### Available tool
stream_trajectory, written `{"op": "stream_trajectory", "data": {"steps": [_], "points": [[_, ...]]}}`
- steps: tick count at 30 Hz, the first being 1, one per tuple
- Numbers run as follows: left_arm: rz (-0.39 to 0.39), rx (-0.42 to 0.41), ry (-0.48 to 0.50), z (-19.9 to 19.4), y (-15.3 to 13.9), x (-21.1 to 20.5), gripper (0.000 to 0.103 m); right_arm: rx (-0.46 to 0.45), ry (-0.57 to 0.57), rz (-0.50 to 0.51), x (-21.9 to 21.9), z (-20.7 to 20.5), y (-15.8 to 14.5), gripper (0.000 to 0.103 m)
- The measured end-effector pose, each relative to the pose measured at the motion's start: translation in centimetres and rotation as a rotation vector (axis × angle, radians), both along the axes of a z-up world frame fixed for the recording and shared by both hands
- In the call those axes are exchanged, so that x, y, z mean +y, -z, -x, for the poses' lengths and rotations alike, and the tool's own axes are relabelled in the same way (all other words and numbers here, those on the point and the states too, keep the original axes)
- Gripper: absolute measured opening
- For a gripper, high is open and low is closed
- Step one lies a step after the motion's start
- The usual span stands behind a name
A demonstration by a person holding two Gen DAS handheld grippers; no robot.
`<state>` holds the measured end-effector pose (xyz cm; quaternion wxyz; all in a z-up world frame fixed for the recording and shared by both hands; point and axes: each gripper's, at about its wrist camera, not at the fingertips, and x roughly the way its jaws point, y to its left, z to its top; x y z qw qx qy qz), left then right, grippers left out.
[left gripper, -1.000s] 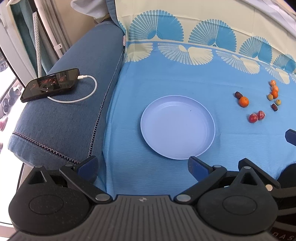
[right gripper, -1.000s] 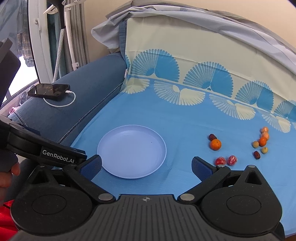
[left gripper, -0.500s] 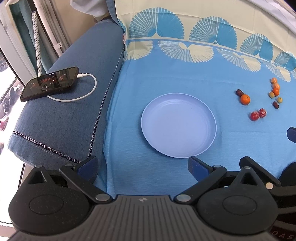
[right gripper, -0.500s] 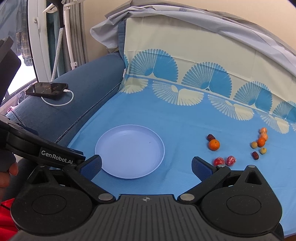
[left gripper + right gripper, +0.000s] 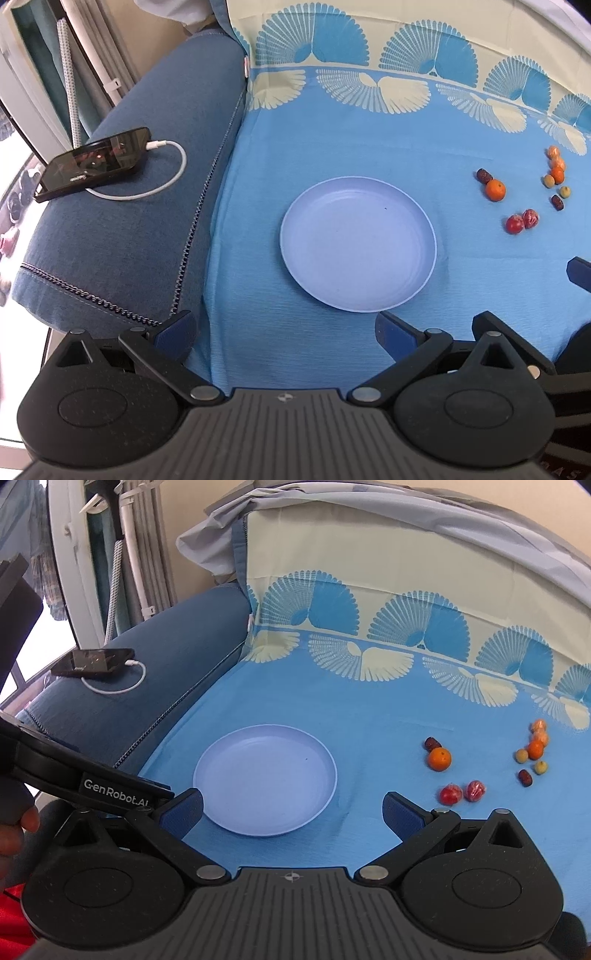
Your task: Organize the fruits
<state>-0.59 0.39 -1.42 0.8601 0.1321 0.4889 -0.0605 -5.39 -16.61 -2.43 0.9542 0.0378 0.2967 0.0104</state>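
A pale lilac plate (image 5: pixel 358 243) (image 5: pixel 265 781) lies on the blue patterned cloth with nothing in it. To its right small fruits are scattered: an orange (image 5: pixel 495 189) (image 5: pixel 439 759), a dark date (image 5: pixel 483 175) (image 5: pixel 432 743), two red fruits (image 5: pixel 521 221) (image 5: pixel 461 793), and a cluster of several small orange, yellow and dark ones (image 5: pixel 556 177) (image 5: pixel 533 751). My left gripper (image 5: pixel 286 330) hangs open just in front of the plate. Over the plate's near edge, my right gripper (image 5: pixel 293 810) is open too, with nothing between its fingers.
A black phone (image 5: pixel 94 164) (image 5: pixel 92 662) with a white charging cable (image 5: pixel 155 186) rests on the denim-blue cushion (image 5: pixel 129 236) at the left. A folded sheet (image 5: pixel 369 528) rises behind the cloth. The left gripper's body (image 5: pixel 74 779) and a hand (image 5: pixel 14 830) show at the left.
Both views have shifted slightly; the plate and fruits sit a little higher in the left wrist view. Both grippers stay open and no fruit has moved.
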Motion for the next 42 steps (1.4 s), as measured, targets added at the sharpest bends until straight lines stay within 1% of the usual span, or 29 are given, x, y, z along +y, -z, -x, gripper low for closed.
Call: {"op": "stream_trajectory", "data": {"steps": [4, 7, 11, 13, 17, 20, 23, 25, 27, 29, 31, 35, 39, 40, 42], "points": [[0.013, 0.013, 0.015, -0.7, 0.0, -1.0, 0.103, -0.013, 0.062, -0.038, -1.8, -0.2, 0.7, 0.103], [0.025, 0.027, 0.048, -1.3, 0.2, -2.4, 0.103, -0.026, 0.164, -0.029, -4.5, -0.6, 1.7, 0.103], [0.051, 0.050, 0.092, -2.3, 0.6, -5.2, 0.103, -0.006, 0.320, -0.006, -9.5, -1.1, 3.4, 0.103], [0.061, 0.060, 0.116, -2.9, 0.9, -6.9, 0.103, 0.021, 0.398, -0.008, -12.0, -1.2, 4.2, 0.103], [0.066, 0.085, 0.178, -4.6, 1.7, -11.4, 0.103, 0.020, 0.525, -0.013, -17.9, -1.3, 5.3, 0.103], [0.054, 0.103, 0.211, -6.4, 3.1, -15.4, 0.103, 0.010, 0.581, -0.016, -21.8, -1.9, 6.6, 0.103], [0.077, 0.128, 0.250, -8.5, 4.8, -19.3, 0.103, 0.039, 0.621, 0.004, -25.3, -3.4, 8.9, 0.103], [0.088, 0.141, 0.267, -10.0, 6.1, -21.8, 0.103, 0.055, 0.641, -0.003, -27.1, -4.6, 10.4, 0.103], [0.080, 0.162, 0.270, -11.3, 7.5, -24.2, 0.103, 0.065, 0.655, -0.020, -28.8, -5.8, 12.0, 0.103], [0.070, 0.175, 0.299, -12.2, 8.8, -26.1, 0.103, 0.073, 0.649, -0.044, -30.2, -7.4, 13.6, 0.103], [0.044, 0.179, 0.348, -12.5, 10.1, -28.1, 0.103, 0.090, 0.631, -0.052, -31.1, -8.5, 14.8, 0.102], [-0.035, 0.188, 0.470, -11.8, 12.9, -30.7, 0.103, 0.119, 0.588, -0.070, -32.3, -10.1, 16.2, 0.102], [-0.055, 0.208, 0.573, -11.0, 15.0, -32.4, 0.103, 0.104, 0.544, -0.016, -32.8, -12.2, 17.3, 0.102], [-0.061, 0.207, 0.598, -10.9, 15.5, -32.9, 0.103, 0.100, 0.536, 0.012, -32.8, -12.7, 17.5, 0.102], [-0.092, 0.194, 0.626, -10.9, 16.7, -33.9, 0.103, 0.082, 0.520, 0.036, -32.8, -13.1, 17.8, 0.102]]}}
